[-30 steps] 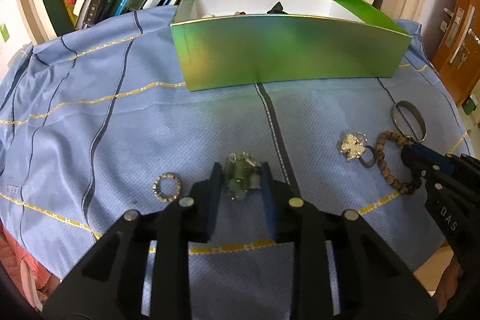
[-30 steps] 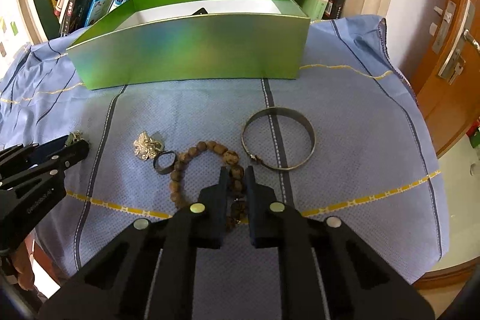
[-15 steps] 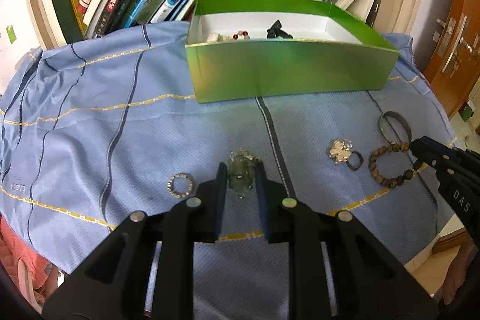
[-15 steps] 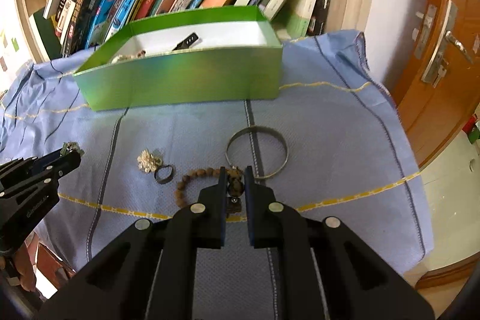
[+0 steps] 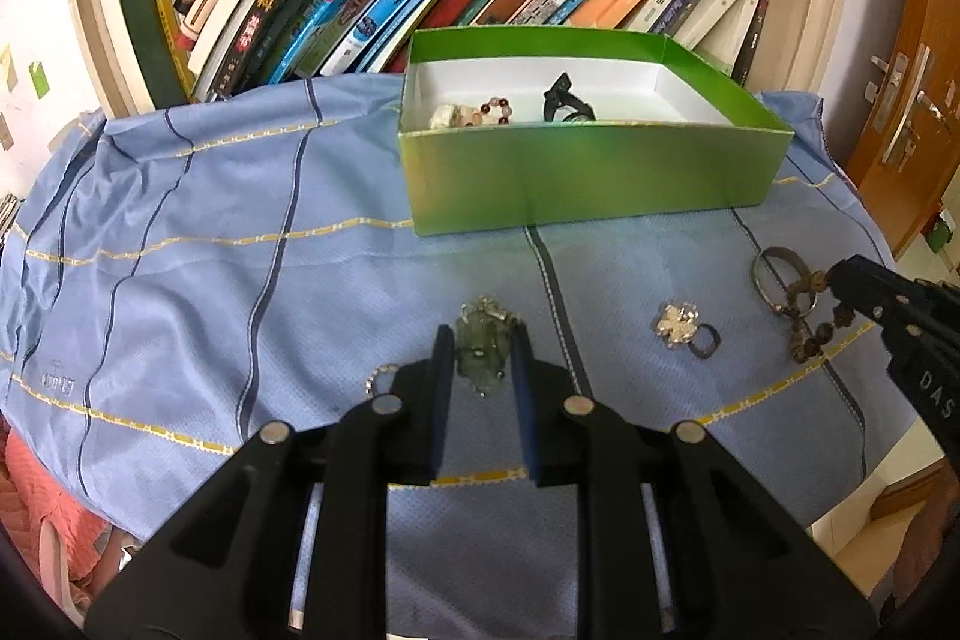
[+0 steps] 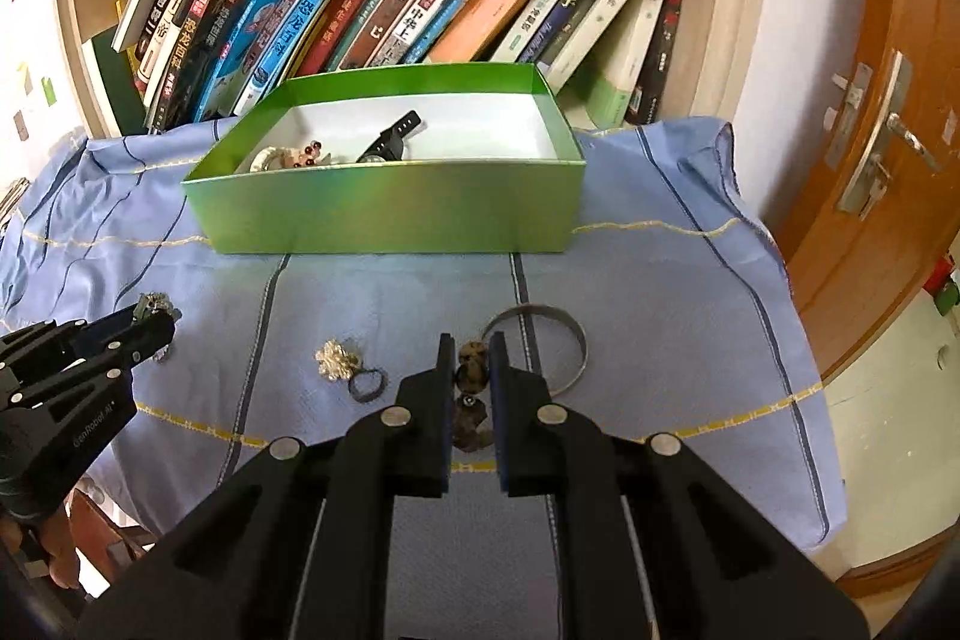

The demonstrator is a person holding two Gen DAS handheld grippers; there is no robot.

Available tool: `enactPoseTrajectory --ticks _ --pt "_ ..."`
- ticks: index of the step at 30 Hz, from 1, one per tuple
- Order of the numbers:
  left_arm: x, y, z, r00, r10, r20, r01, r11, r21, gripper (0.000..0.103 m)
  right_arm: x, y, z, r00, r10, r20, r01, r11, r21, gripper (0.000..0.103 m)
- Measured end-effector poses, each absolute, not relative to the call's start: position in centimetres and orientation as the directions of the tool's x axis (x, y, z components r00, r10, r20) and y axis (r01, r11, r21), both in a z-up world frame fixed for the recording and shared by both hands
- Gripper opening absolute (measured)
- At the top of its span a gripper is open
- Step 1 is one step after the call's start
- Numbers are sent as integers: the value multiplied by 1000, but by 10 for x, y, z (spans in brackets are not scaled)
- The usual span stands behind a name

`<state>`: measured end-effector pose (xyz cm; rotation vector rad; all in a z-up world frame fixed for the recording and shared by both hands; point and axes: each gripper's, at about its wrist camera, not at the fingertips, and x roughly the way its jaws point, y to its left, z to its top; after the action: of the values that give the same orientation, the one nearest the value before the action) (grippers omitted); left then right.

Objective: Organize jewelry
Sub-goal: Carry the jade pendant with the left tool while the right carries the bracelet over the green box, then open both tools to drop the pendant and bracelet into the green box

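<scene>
Pinching the green pendant [image 5: 483, 349] between my left hand-held gripper [image 5: 480, 334] fingers, I clamp the wooden bead bracelet [image 6: 471, 370] in my right hand-held gripper [image 6: 471, 346], both above the desk's blue cloth [image 5: 240, 280], short of the green box [image 5: 588, 178].

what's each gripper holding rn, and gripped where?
Left gripper: green pendant, pinched across its sides. Right gripper: wooden bead bracelet, clamped on a few beads, the rest hanging below.
</scene>
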<state>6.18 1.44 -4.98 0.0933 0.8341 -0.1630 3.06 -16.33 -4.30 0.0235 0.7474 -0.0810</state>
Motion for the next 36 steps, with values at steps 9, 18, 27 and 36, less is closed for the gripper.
enactPoseTrajectory --ticks 9,18,27,36 --pt "88 9 16 753 -182 -632 234 972 -1 19 61 -167 30 837 -44 -545 67 998 21 11" --pt "182 -27 39 706 -246 -664 294 955 -42 19 150 -177 63 838 -40 -544 99 992 78 11" --pt "243 -40 -23 604 -172 -778 200 978 -61 42 198 -184 -7 726 -92 -682 155 987 31 15" --pt "184 10 2 712 -81 -698 109 994 -3 73 109 -210 10 807 -88 -584 173 981 91 59"
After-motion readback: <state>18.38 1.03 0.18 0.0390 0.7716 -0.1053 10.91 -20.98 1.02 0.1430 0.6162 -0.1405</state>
